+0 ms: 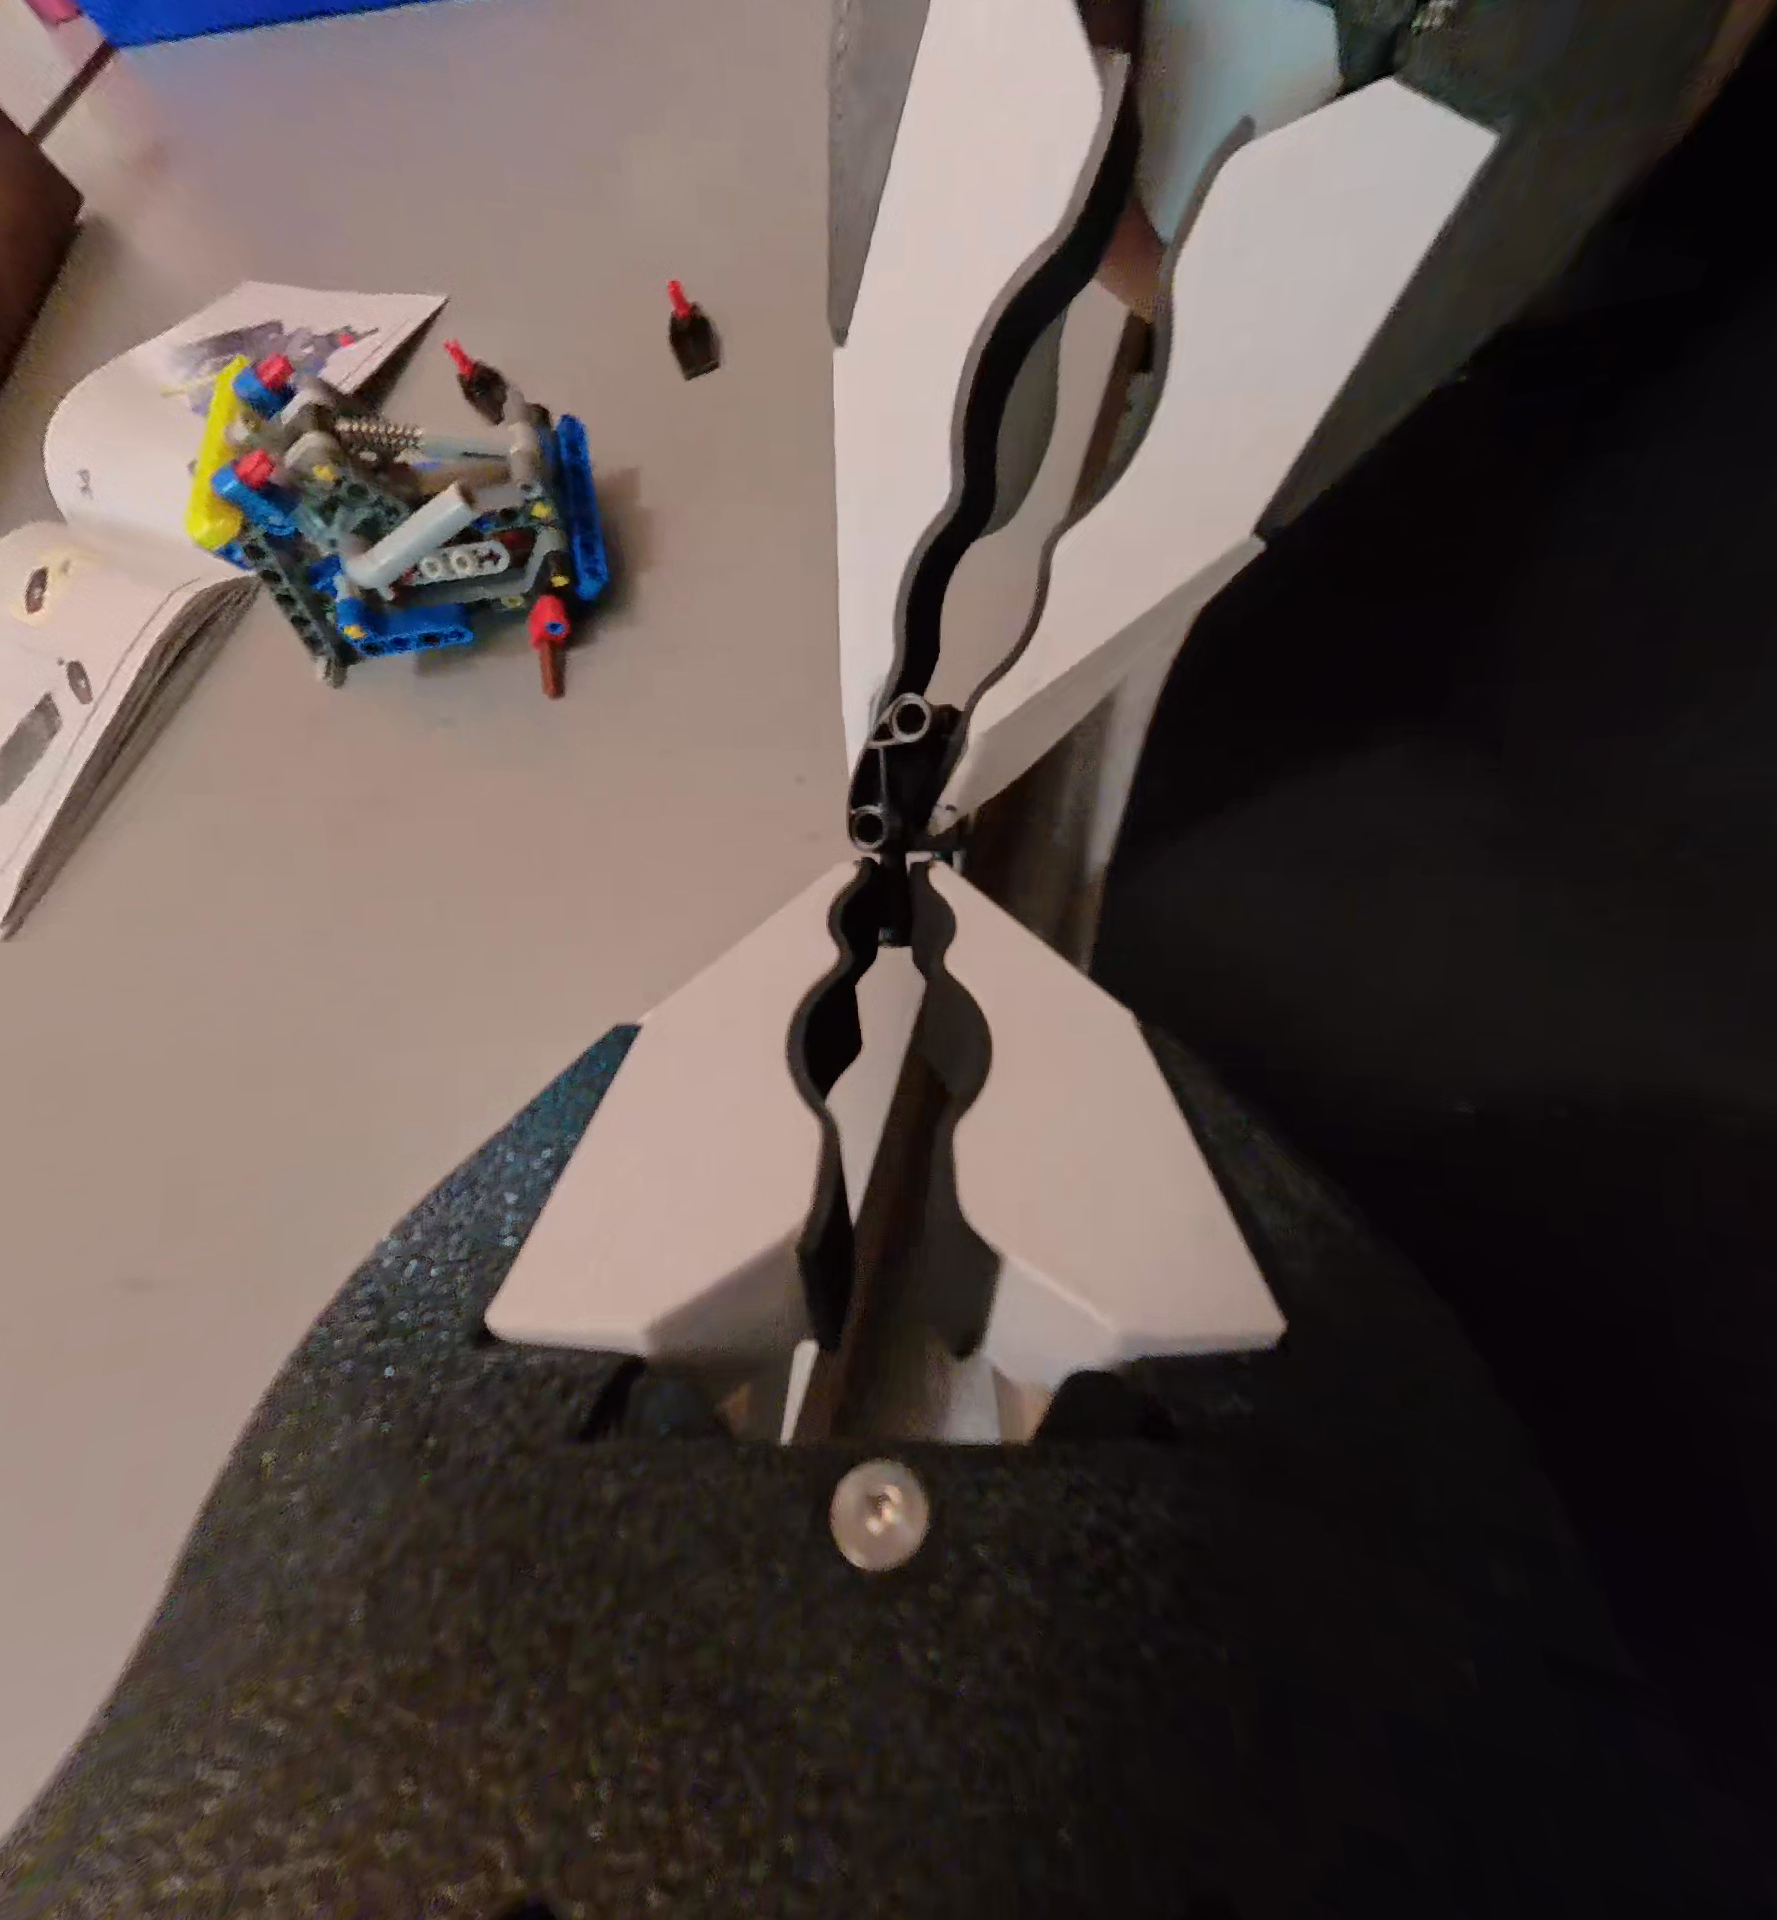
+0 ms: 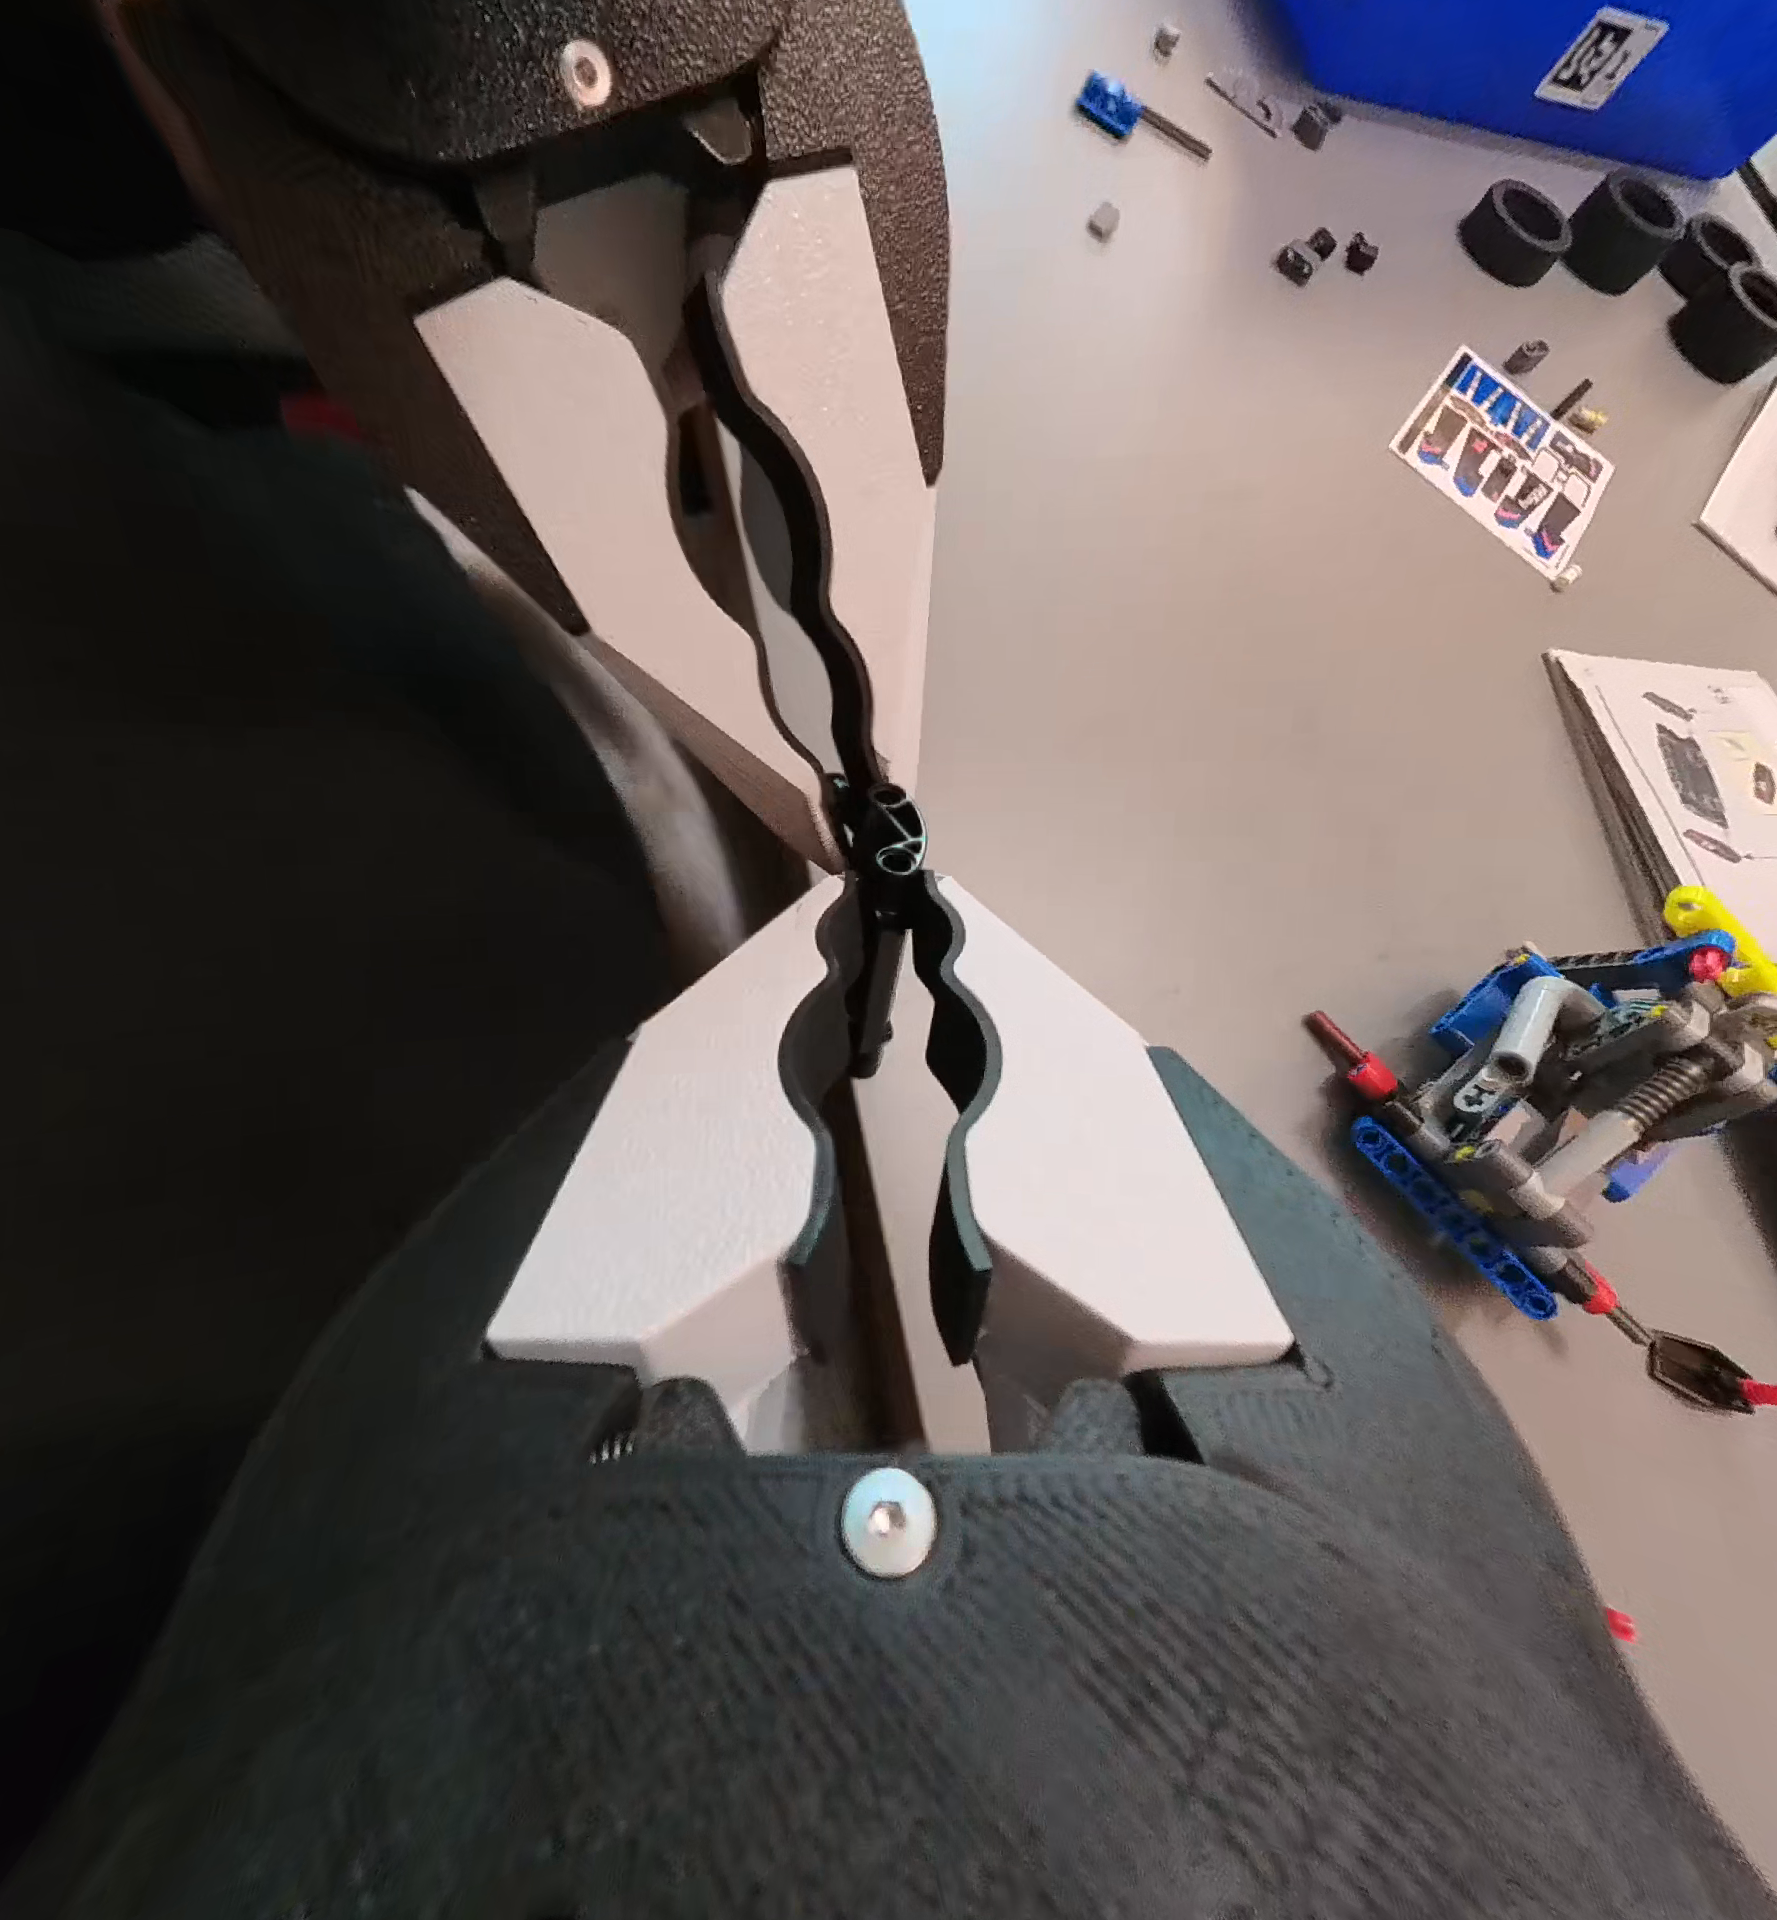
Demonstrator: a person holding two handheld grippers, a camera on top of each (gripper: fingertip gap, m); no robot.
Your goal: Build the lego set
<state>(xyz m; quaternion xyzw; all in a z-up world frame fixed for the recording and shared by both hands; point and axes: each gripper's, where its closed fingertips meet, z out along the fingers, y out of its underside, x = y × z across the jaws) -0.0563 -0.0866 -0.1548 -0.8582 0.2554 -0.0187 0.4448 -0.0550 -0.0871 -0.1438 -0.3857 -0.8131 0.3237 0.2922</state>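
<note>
Two grippers tip to tip off the table edge. My left gripper (image 1: pixel 889 883) is clamped on a thin black piece; I can't tell which. My right gripper (image 2: pixel 889 894) pinches a black axle (image 2: pixel 871 997), long axis along its fingers, pointing away from the camera. Black two-hole connector (image 1: pixel 889 774) sits between the tips, holes facing sideways. Farther out on the table (image 1: pixel 396 1039): blue-yellow model (image 1: pixel 406 520), open manual (image 1: pixel 84 665), tyres (image 2: pixel 1632 244).

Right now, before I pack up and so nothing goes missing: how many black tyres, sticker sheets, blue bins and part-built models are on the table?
Black tyres: 4
Sticker sheet: 1
Blue bin: 1
Part-built model: 1
Total: 7
</note>
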